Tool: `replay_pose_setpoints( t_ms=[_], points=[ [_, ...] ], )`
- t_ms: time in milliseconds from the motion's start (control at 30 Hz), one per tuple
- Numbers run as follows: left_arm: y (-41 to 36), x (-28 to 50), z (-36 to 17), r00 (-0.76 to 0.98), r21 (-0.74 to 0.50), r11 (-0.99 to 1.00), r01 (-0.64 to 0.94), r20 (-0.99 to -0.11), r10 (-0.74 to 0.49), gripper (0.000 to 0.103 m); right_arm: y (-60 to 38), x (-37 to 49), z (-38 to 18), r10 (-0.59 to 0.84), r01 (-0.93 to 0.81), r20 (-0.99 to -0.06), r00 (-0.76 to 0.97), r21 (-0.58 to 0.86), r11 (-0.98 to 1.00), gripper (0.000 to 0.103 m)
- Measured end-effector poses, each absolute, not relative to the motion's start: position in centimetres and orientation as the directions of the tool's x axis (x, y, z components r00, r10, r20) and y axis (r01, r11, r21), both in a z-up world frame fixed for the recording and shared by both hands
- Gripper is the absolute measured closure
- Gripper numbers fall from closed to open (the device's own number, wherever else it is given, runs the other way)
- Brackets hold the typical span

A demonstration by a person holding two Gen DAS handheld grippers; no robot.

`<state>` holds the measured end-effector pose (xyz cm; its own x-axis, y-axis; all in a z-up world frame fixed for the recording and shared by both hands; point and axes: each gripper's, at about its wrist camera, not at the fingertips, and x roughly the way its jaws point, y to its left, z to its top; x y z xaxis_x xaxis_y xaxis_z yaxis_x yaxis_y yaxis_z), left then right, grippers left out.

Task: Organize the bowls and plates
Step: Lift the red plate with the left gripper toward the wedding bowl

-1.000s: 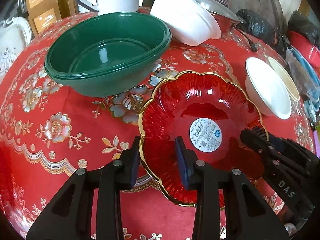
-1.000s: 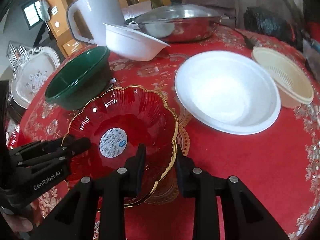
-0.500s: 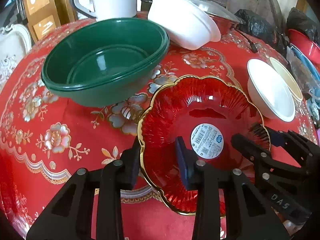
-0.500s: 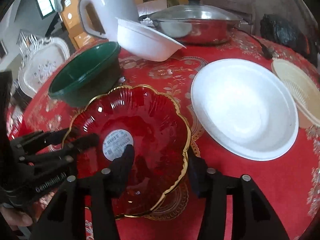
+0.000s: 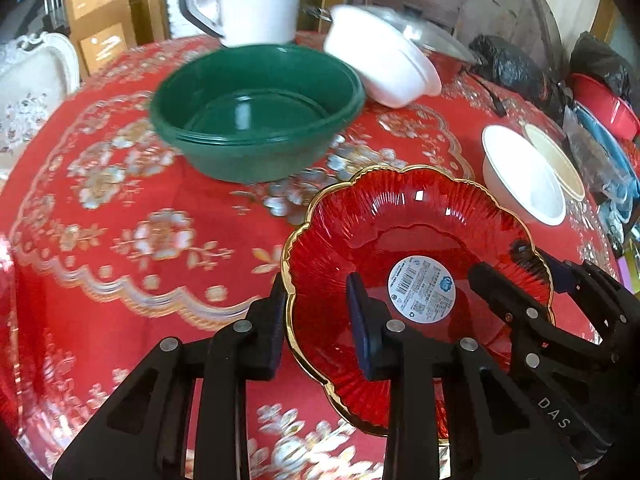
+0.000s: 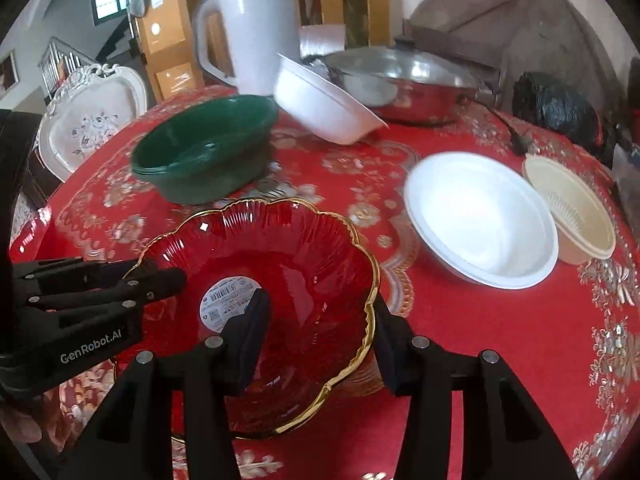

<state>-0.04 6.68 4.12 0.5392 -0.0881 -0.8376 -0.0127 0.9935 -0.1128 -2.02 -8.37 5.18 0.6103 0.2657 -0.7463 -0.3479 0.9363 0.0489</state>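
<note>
A red glass bowl [image 5: 420, 232] [image 6: 280, 248] with a scalloped gold rim and a white sticker inside sits between both grippers over the red tablecloth. My left gripper [image 5: 316, 312] [image 6: 160, 270] is shut on its near-left rim, one finger outside and one inside. My right gripper [image 6: 320, 320] [image 5: 520, 270] straddles the opposite rim with its jaws wide, and its pads stand off the glass. A stack of green bowls [image 5: 256, 120] [image 6: 208, 140] stands beyond. A white bowl [image 6: 480, 216] and a cream bowl [image 6: 572, 208] sit to the right.
Another white bowl [image 6: 320, 108] leans tilted against a lidded steel pot [image 6: 408, 80] at the back. A white jug [image 6: 256, 32] stands behind the green bowls. A black bag [image 6: 552, 108] lies at the far right, and a white chair back [image 6: 92, 120] stands past the table's left edge.
My right gripper's jaws have spread from a tight grip on the rim. Both grippers and the red bowl have shifted together over the table, away from the green bowls. The left fingers narrowed slightly.
</note>
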Motion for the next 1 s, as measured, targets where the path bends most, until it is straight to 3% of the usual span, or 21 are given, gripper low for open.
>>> replay_pose_setpoints(
  t_ms=[1000],
  points=[
    [28.1,-12.5,10.4,0.647,-0.106,0.920,-0.377,-0.741,0.180,0.075,13.0,-8.3,10.7,0.489,-0.670,-0.656,0.575,-0.034,0.742,0.052]
  ],
)
